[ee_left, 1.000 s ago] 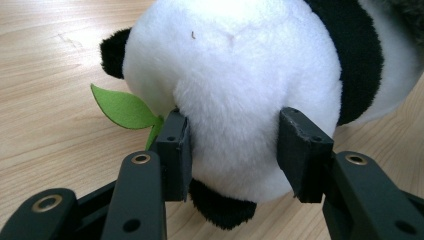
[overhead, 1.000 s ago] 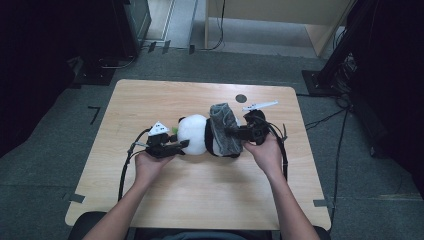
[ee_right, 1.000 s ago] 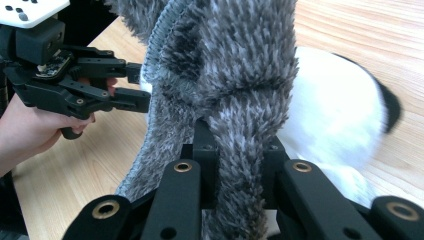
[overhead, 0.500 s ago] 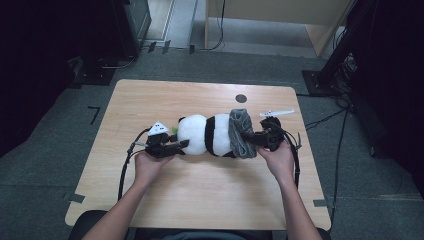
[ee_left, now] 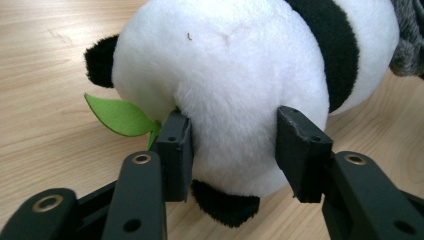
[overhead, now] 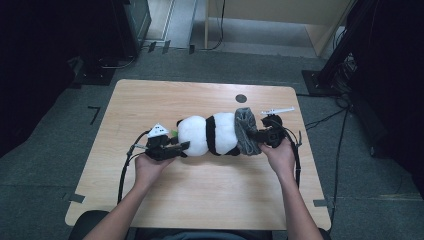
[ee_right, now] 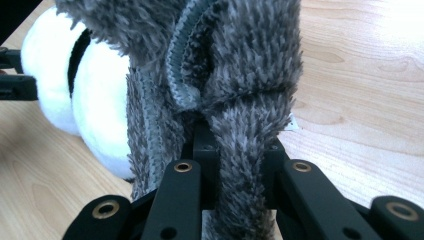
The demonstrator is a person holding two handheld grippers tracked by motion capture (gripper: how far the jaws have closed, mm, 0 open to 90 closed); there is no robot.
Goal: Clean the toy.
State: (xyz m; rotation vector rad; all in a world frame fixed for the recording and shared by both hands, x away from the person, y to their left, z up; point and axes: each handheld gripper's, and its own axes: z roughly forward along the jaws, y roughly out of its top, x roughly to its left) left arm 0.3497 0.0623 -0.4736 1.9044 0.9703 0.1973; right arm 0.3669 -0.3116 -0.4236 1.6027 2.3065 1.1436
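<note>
Plush panda (overhead: 210, 134) lying on its side mid-desk (overhead: 200, 195), head toward the left, a green felt leaf (ee_left: 117, 115) poking out beside the head. Left hand-held gripper (overhead: 181, 147) clamped on the white head, both pads (ee_left: 175, 150) pressed into the fur. Right hand-held gripper (overhead: 256, 136) pinched tight on a fold of grey fuzzy cloth (ee_right: 220, 75) wrapped over the panda's other end. 2 hands (overhead: 150, 167) low on the desk, well apart.
</note>
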